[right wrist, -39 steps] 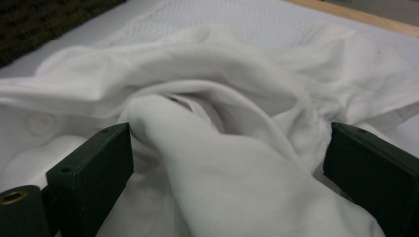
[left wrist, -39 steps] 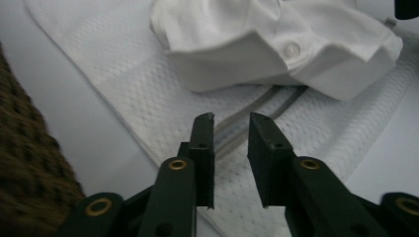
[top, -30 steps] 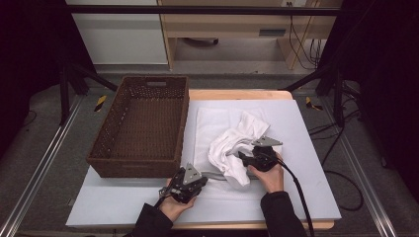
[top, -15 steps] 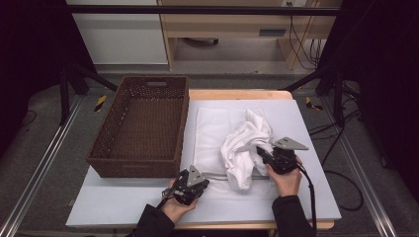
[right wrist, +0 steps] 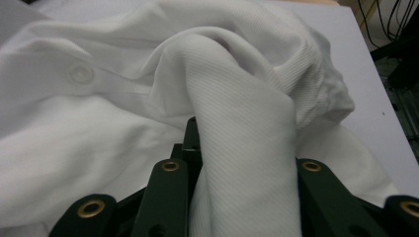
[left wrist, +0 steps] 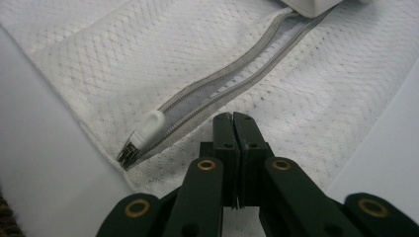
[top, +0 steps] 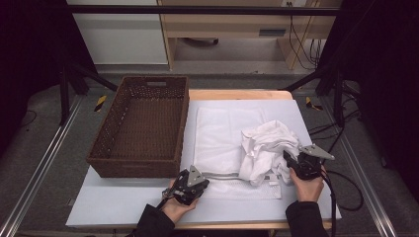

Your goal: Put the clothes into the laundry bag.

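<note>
1. Mesh laundry bag (top: 225,143) lies flat on the pale table mat (top: 123,202), just right of the wicker basket (top: 143,126). Its long axis runs away from the person; the zipper edge is at the near end.
2. Zipper (left wrist: 217,84) is a grey strip crossing the near end side to side, partly open, with a white plastic pull (left wrist: 150,123) at the bag's near-left corner.
3. Bag fabric is white, fine diamond mesh.
4. White garment (top: 267,145), soft ribbed knit with a button (right wrist: 80,73), is crumpled on the bag's right part.
5. Left gripper (left wrist: 233,118): jaws pressed together, empty, over the mesh just beside the zipper.
6. Right gripper (top: 288,159): clamped on a fold of the garment, cloth draped over its jaws.
7. Basket is dark brown, woven, rectangular.
</note>
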`<state>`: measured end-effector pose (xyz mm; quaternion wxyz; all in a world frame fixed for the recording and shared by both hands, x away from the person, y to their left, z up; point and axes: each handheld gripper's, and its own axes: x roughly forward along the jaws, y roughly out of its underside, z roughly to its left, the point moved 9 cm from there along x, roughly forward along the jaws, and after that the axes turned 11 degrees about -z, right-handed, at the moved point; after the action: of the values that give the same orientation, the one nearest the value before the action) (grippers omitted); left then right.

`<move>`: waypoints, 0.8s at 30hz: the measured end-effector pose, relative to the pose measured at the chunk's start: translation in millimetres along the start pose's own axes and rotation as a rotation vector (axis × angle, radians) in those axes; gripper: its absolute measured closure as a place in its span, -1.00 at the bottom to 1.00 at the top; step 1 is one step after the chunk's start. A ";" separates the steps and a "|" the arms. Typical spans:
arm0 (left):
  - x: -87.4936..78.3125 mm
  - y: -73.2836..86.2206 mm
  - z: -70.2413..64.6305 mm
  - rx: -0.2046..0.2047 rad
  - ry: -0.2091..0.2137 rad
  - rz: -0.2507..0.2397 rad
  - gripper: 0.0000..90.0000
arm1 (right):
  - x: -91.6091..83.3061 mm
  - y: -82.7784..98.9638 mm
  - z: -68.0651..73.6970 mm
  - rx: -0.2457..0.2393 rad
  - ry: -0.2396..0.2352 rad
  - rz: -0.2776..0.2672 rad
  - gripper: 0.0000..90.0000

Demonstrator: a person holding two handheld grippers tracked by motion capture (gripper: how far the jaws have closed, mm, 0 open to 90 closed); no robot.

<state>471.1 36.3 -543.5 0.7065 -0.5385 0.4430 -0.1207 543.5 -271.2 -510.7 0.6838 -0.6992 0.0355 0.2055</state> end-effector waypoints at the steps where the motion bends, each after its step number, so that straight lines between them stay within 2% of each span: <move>1: 0.0 0.0 0.0 0.001 -0.001 0.000 0.97 | 1.5 4.5 -1.5 0.001 0.008 0.010 0.54; 4: 0.0 -0.1 0.0 0.000 -0.001 0.001 0.97 | 3.8 15.5 -6.2 0.007 0.028 0.015 0.32; 5: 0.0 -0.2 0.1 0.000 -0.001 0.002 0.97 | 3.2 16.3 -6.7 0.011 0.027 0.011 0.24; 6: 0.0 -0.3 0.2 0.000 -0.001 0.002 0.97 | -0.2 14.3 -7.3 0.012 0.023 0.007 0.02; 7: -0.2 -0.3 0.2 0.000 -0.003 0.002 0.97 | -3.1 10.2 -7.5 -0.001 0.023 -0.010 -0.07; 8: -0.2 -0.3 0.2 0.000 -0.003 0.002 0.98 | -3.1 10.2 -7.5 -0.001 0.023 -0.010 -0.07; 11: -0.7 -1.1 0.5 -0.006 -0.006 -0.002 0.99 | -16.9 -6.3 -4.6 0.008 -0.006 -0.066 -0.36; 13: -1.3 -1.4 0.0 -0.006 -0.005 -0.004 1.00 | -33.4 -23.4 -3.1 -0.004 0.006 -0.115 -0.51; 15: -1.9 -2.1 -1.0 -0.002 -0.004 -0.004 1.00 | -43.2 -34.8 3.7 -0.005 -0.009 -0.142 -0.52; 16: -2.1 -2.8 -1.6 -0.004 -0.002 -0.008 1.00 | -43.2 -34.8 3.7 -0.005 -0.009 -0.142 -0.52; 18: -2.4 -3.8 -2.8 0.001 -0.003 -0.010 1.00 | -49.4 -45.1 15.1 -0.022 -0.035 -0.167 -0.49; 20: -2.6 -4.2 -4.3 0.005 0.000 -0.011 1.00 | -51.0 -50.0 33.0 -0.029 -0.088 -0.164 -0.43; 22: -2.5 -4.4 -5.1 0.005 0.001 -0.010 1.00 | -46.7 -47.7 53.5 -0.026 -0.146 -0.141 -0.42; 23: -2.4 -4.3 -5.4 0.006 -0.001 -0.009 1.00 | -37.3 -38.2 74.4 -0.022 -0.209 -0.095 -0.42; 24: -2.4 -4.3 -5.4 0.006 -0.001 -0.009 1.00 | -31.4 -31.8 82.8 -0.027 -0.227 -0.069 -0.44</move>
<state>466.9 32.6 -538.7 0.7080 -0.5383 0.4397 -0.1250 505.6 -196.0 -468.6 0.6806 -0.6815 -0.0688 0.2602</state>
